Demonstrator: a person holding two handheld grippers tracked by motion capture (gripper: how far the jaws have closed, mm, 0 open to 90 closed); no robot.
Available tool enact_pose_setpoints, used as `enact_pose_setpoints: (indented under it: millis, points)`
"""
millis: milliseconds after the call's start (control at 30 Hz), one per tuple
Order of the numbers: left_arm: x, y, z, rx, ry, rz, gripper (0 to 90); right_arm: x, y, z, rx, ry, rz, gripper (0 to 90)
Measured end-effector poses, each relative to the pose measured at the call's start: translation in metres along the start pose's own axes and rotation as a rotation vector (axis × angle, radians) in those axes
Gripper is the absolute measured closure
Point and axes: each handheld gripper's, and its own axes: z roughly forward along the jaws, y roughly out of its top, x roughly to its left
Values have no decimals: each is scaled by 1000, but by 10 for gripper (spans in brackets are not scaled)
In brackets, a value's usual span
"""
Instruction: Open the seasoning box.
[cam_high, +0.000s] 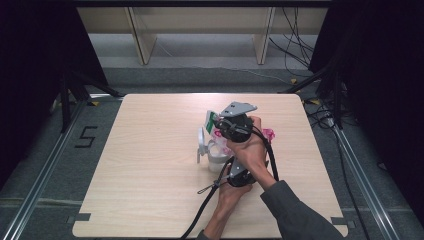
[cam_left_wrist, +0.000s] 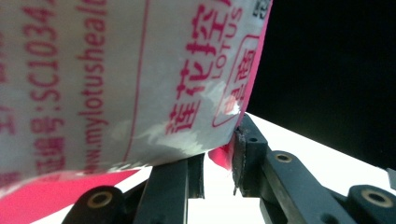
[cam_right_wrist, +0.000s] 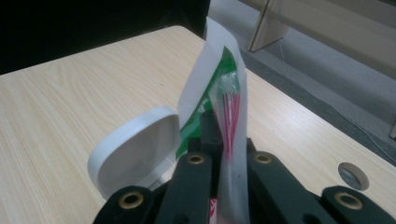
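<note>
The right gripper (cam_right_wrist: 219, 154) has its jaws pressed together on a thin packet (cam_right_wrist: 224, 98), white with green print and a clear face over pink-red strips, which stands upright out of the pinch. In the high view this gripper (cam_high: 220, 125) sits at the far side of the cluster of hands, with the packet (cam_high: 211, 121) poking out to its left.

The left gripper (cam_left_wrist: 219, 163) nips the lower corner of a white bag with pink lettering (cam_left_wrist: 116, 79): one jaw lies under the film and the other presses against its pink edge. In the high view the left gripper (cam_high: 235, 172) is nearer the person, under the crossed right hand (cam_high: 247, 147).

Just left of the hands a white container (cam_high: 216, 161) stands on the table (cam_high: 150, 165) with its hinged lid (cam_high: 201, 142) swung up. In the right gripper view the lid (cam_right_wrist: 135, 149) sits just beside the packet.

Bare wood lies open on every side, widest on the left and far side; the table's edges are well apart from the work.

The bag reaches past the frame in the left gripper view, so its shape and contents cannot be told. The hands cover most of it from above, leaving a pink scrap (cam_high: 269, 134) at the right. The container's inside is not visible.
</note>
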Motion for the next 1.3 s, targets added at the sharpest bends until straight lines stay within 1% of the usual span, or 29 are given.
enact_pose_setpoints:
  millis: [33,67,100,133,167,200,233,333,367,433,500,533,600,633,667,733,767,800,833,867,900,1033,1067,1100,1167,1200,1233,1267,1300]
  points:
    - [0,0,1,-8,2,-1,763,0,0,-1,12,5,17,900]
    - [-1,0,1,-12,0,-1,763,0,1,-1,9,5,15,900]
    - [-1,0,1,-12,-1,-1,762,1,1,0,-4,-3,-6,900]
    - [-1,0,1,-10,-2,-2,763,0,1,-1,10,4,-11,900]
    - [0,0,1,-7,-1,-3,762,-1,1,0,9,3,-12,900]
    - [-1,1,1,-5,-3,-2,762,0,1,-1,17,3,7,900]
    - [-1,1,1,-7,-1,0,762,0,1,0,5,-8,10,900]
    - [0,1,0,-11,-3,3,763,0,1,0,0,-6,14,900]
    - [0,1,0,-10,-2,3,762,-1,2,0,-5,-4,2,900]
    - [-1,1,-1,-13,-1,2,762,0,2,0,1,-5,18,900]
    - [-1,2,-1,-14,0,1,763,1,3,1,12,4,9,900]
    - [-1,2,-1,-13,-2,-1,763,1,3,2,9,2,-2,900]
    - [-1,3,-2,-15,-7,1,762,3,3,3,12,-7,1,900]
    - [-1,3,-2,-16,-8,-1,762,2,4,4,8,-7,-20,900]
    - [-1,3,-2,-17,-12,-5,763,2,4,4,12,-4,-23,900]
    - [-1,3,-2,-13,-6,3,763,2,4,4,6,-6,-28,900]
    - [-1,3,-2,-13,-7,2,763,2,4,4,14,-7,-10,900]
    - [-1,3,-1,-13,-5,2,763,2,4,4,19,-4,-15,900]
    - [-1,3,-1,-14,-2,1,763,2,3,4,8,-10,-13,900]
    - [-1,3,-1,-14,-3,0,763,0,4,3,13,7,-24,900]
    - [-1,3,-1,-12,-7,-1,763,0,3,3,13,8,-11,900]
    - [-2,3,-1,-15,-10,-2,763,-1,3,3,5,-4,-12,900]
    - [-3,3,1,-15,-47,2,762,-1,3,4,5,-4,-11,900]
    - [-6,2,1,-13,-69,-45,762,1,2,5,17,-6,-3,900]
    - [-6,2,1,-14,-67,-46,762,-1,2,5,14,-6,-20,900]
    - [-6,2,1,-12,-65,-44,762,-2,3,4,18,1,-8,900]
    - [-5,2,1,-13,-66,-43,763,-1,2,4,0,-5,3,900]
    - [-6,2,1,-14,-68,-45,763,-1,2,4,6,-1,4,900]
    - [-6,1,2,-13,-70,-47,763,0,2,5,18,2,-13,900]
